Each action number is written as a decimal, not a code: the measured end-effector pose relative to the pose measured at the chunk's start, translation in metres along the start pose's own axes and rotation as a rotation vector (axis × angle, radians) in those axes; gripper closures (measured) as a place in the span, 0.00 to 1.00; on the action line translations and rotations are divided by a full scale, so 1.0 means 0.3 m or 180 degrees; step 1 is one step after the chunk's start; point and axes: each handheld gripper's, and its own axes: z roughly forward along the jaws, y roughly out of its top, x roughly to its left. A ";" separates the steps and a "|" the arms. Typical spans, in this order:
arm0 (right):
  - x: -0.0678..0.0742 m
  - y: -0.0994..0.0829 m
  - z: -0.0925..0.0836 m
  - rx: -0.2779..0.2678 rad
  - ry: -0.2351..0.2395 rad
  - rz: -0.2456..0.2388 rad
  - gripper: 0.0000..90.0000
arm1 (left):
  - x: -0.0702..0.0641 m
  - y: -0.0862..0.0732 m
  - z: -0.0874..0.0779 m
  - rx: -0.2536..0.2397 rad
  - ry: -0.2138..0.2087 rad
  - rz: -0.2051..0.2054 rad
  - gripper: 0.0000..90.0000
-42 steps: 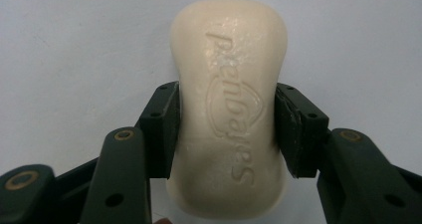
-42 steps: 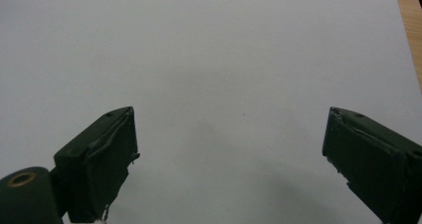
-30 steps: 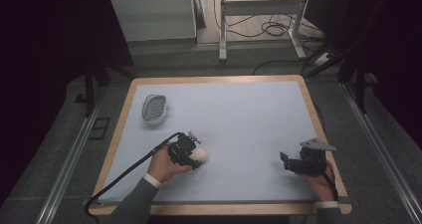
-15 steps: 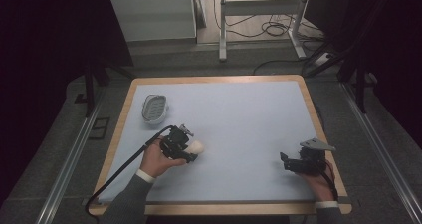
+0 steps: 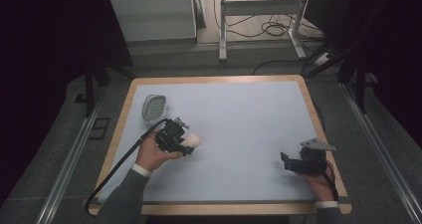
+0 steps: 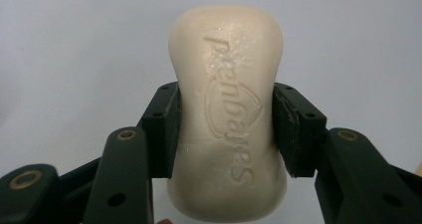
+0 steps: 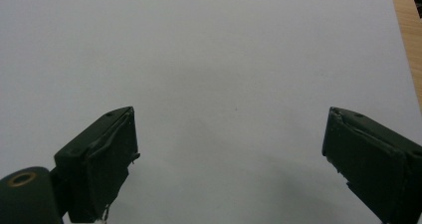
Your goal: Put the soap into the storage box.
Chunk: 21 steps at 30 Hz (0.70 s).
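A cream bar of soap (image 6: 226, 114) with an embossed name sits clamped between the two black pads (image 6: 161, 129) of my left gripper (image 6: 225, 129). From above, that left gripper (image 5: 186, 145) hovers over the left part of the pale blue mat, the soap (image 5: 192, 141) poking out toward the right. A clear ribbed soap dish (image 5: 153, 106) rests on the mat a short way up and left of it. My right gripper (image 5: 284, 162) lies low near the mat's right front corner, its jaws (image 7: 229, 159) spread wide with only bare mat between them.
The pale blue mat (image 5: 239, 124) covers a wood-rimmed table (image 5: 318, 129). A black cable (image 5: 119, 164) trails from the left gripper off the front left edge. Beyond the table stand a white cabinet (image 5: 152, 17) and a metal stand with floor cables (image 5: 259, 15).
My left gripper has lifted with the soap and drifted up and left, toward the soap dish. The right gripper has stayed put.
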 end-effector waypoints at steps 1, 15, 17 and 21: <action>-0.001 0.000 0.000 0.0000 0.0000 0.0001 0.08 | 0.002 0.003 -0.002 0.0003 0.0002 -0.0005 0.55; -0.003 -0.005 0.007 0.0033 -0.0008 -0.0013 0.08 | 0.059 0.021 -0.037 -0.0071 0.0095 -0.0110 0.55; -0.004 -0.006 0.008 0.0038 -0.0009 -0.0010 0.08 | 0.067 0.025 -0.043 -0.0071 0.0124 -0.0122 0.55; -0.005 -0.007 0.009 0.0046 -0.0013 -0.0002 0.08 | 0.082 0.034 -0.058 -0.0124 0.0161 -0.0160 0.55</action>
